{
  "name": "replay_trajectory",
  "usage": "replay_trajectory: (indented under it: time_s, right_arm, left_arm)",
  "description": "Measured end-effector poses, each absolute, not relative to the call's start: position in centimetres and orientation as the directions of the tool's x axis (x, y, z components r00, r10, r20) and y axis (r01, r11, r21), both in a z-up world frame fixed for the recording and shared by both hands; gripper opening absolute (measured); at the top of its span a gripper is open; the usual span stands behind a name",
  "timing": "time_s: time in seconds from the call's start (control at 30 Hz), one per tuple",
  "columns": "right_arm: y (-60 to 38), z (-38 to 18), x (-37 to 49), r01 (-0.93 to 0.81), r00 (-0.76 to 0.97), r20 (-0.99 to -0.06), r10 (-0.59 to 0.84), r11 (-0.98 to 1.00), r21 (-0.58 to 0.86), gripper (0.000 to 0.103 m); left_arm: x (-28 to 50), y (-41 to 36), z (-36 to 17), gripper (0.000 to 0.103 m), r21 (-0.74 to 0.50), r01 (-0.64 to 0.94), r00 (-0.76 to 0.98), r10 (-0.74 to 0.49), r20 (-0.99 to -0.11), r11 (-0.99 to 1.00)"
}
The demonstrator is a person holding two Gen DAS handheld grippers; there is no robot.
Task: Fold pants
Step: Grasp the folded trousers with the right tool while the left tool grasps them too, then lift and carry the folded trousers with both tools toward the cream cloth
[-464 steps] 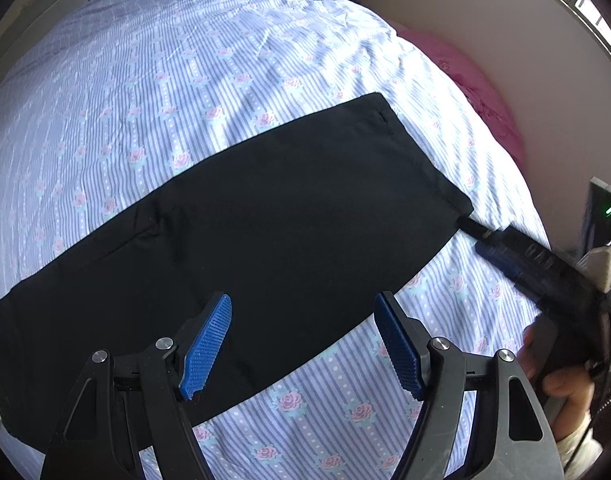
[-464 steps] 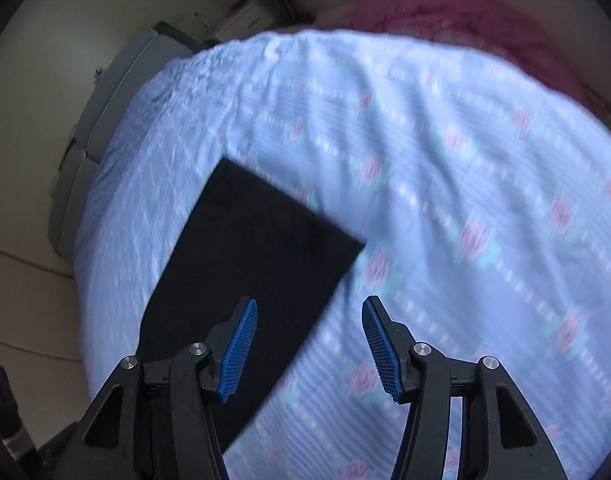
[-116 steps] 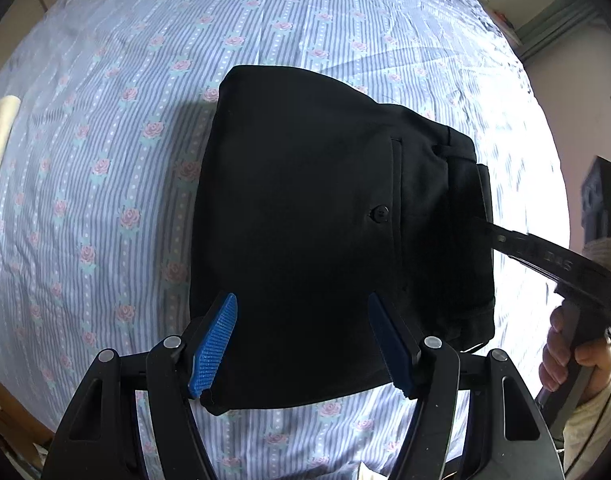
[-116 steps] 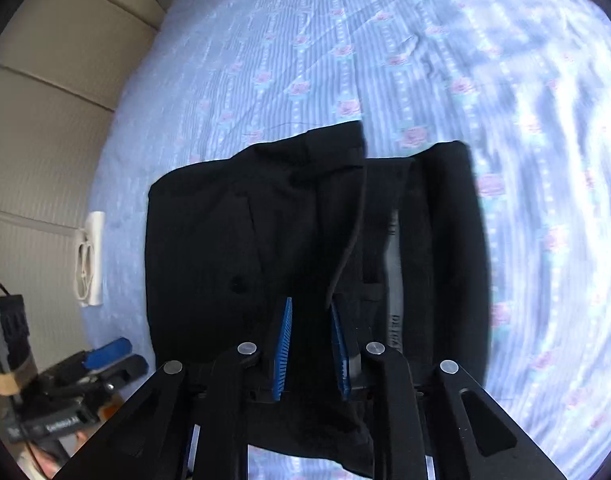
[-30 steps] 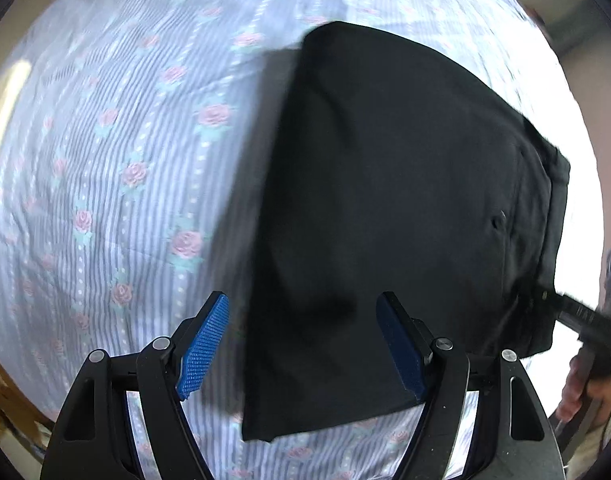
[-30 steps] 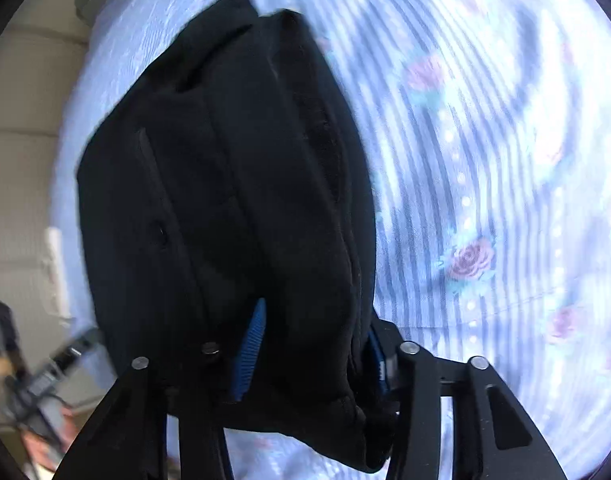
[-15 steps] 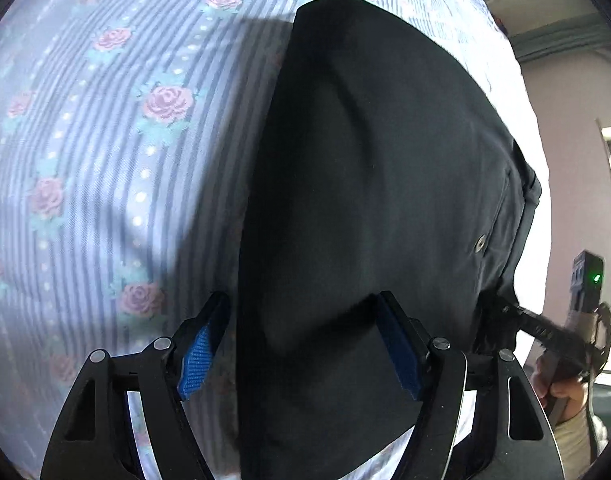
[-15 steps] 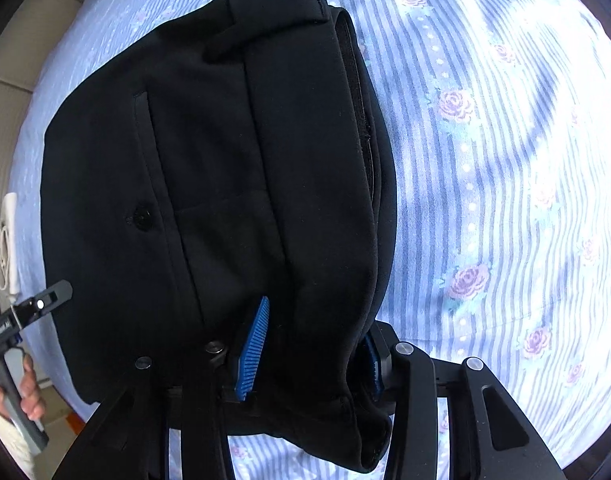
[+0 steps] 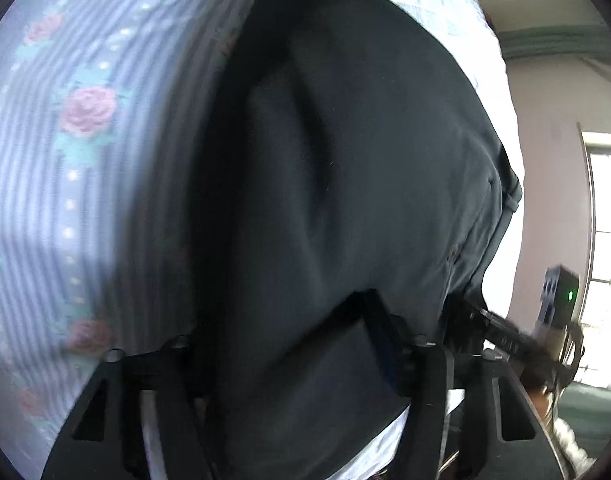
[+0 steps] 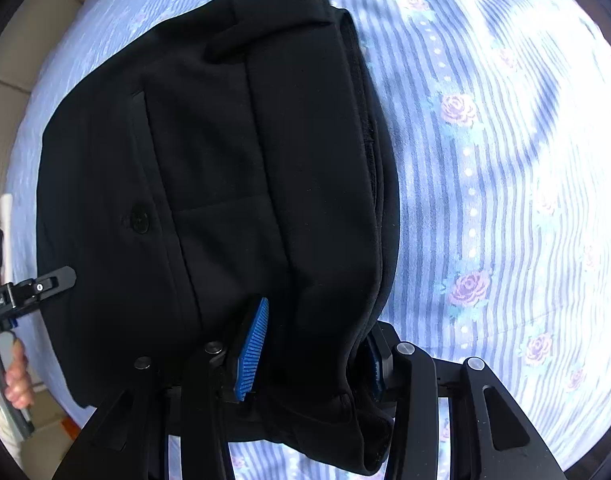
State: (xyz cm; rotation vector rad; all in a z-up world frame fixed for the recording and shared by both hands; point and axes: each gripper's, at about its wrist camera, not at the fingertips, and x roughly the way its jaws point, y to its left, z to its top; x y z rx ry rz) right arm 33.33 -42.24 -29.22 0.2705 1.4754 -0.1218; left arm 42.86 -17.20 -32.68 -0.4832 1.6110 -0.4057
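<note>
Folded black pants [image 10: 233,168] sit bundled on the striped bedsheet [image 10: 505,160], waistband end away from the right gripper [image 10: 313,344], which clamps the thick near edge. At the pants' opposite side, the left gripper [image 9: 289,344] straddles fabric; its grip can't be judged.

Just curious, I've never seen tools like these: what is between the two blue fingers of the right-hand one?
A thick edge of the folded black pants, several layers deep, fills the gap between the right gripper fingers. The right wrist view shows it.
</note>
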Motion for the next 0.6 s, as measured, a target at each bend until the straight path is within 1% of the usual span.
replay_trajectory:
  time_s: [0.03, 0.1, 0.13, 0.17, 0.2, 0.23, 0.27, 0.33, 0.53, 0.6]
  right_arm:
    - [-42.4, -29.3, 33.2, 0.258, 0.099, -0.991, 0.094, 0.959, 0.117, 0.044]
    - [-42.6, -29.1, 33.0, 0.291, 0.107, -0.989, 0.106, 0.947, 0.133, 0.044]
    - [-42.4, -28.7, 32.8, 0.29, 0.112, -0.989, 0.096, 0.949, 0.125, 0.042]
    - [-42.0, -28.4, 32.7, 0.279, 0.116, -0.99, 0.082, 0.954, 0.112, 0.038]
    - [-41.5, -27.8, 32.5, 0.26, 0.122, -0.99, 0.067, 0.961, 0.097, 0.034]
    - [-41.1, -27.1, 32.3, 0.239, 0.133, -0.989, 0.059, 0.967, 0.089, 0.027]
    - [-40.9, -26.3, 32.0, 0.225, 0.147, -0.987, 0.064, 0.97, 0.096, 0.023]
    - [-40.3, -24.3, 31.2, 0.2, 0.187, -0.979, 0.087, 0.972, 0.125, 0.02]
    - [-36.7, -18.7, 27.9, 0.077, 0.276, -0.949, 0.149, 0.981, 0.177, 0.018]
    - [-34.9, -17.2, 26.4, 0.025, 0.298, -0.941, 0.16, 0.984, 0.175, 0.018]
  left_arm:
    - [42.9, -17.6, -32.6, 0.066, -0.508, -0.088, -0.069, -0.514, -0.855, 0.857]
    - [42.7, -18.4, -31.9, 0.059, -0.456, -0.086, -0.07, -0.462, -0.884, 0.886]
    - [42.5, -18.5, -31.4, 0.045, -0.446, -0.077, -0.066, -0.451, -0.89, 0.892]
    - [42.2, -18.7, -30.8, 0.032, -0.437, -0.061, -0.059, -0.44, -0.896, 0.897]
    - [41.9, -18.9, -30.0, 0.027, -0.428, -0.044, -0.047, -0.429, -0.902, 0.903]
    - [41.7, -18.9, -29.3, 0.018, -0.429, -0.038, -0.037, -0.43, -0.902, 0.903]
    - [41.3, -19.0, -28.3, 0.016, -0.433, -0.032, -0.021, -0.433, -0.901, 0.901]
    - [40.6, -19.2, -26.6, 0.015, -0.428, -0.009, 0.01, -0.428, -0.904, 0.904]
    - [37.0, -20.9, -19.8, 0.014, -0.386, 0.109, 0.086, -0.396, -0.914, 0.916]
    - [36.2, -19.7, -17.6, 0.014, -0.359, 0.14, 0.101, -0.374, -0.922, 0.923]
